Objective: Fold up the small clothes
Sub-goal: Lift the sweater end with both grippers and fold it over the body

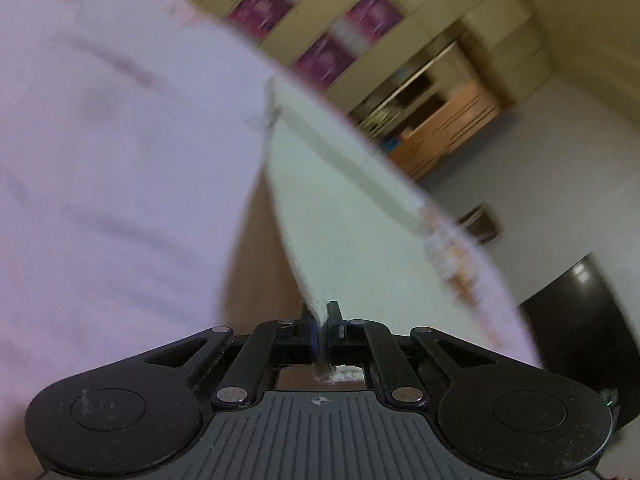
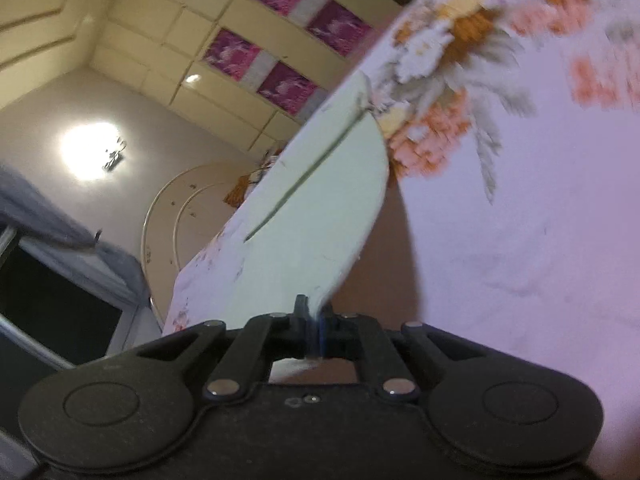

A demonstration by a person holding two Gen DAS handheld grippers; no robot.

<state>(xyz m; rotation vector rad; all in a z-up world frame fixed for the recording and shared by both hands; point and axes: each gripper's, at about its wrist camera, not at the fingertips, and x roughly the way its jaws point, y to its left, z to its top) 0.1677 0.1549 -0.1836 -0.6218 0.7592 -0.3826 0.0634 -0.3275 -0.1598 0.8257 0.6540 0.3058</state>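
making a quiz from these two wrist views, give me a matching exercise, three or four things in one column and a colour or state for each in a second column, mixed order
Column 1:
1. left gripper
2. pale green garment
3. wardrobe panels
4. bedsheet

Column 2:
a. magenta
b. lilac with orange flowers
c. shut on cloth
d. held between both grippers, right gripper included

Pairs: 1-c, 2-d, 3-a, 4-b

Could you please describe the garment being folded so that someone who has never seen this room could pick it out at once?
Start from the large lilac sheet printed with orange and white flowers that fills much of both views. In front of it hangs the pale mint-white garment, pinched at its edge by the right gripper and the left gripper. Unlike the sheet, it is plain, with one dark seam line.
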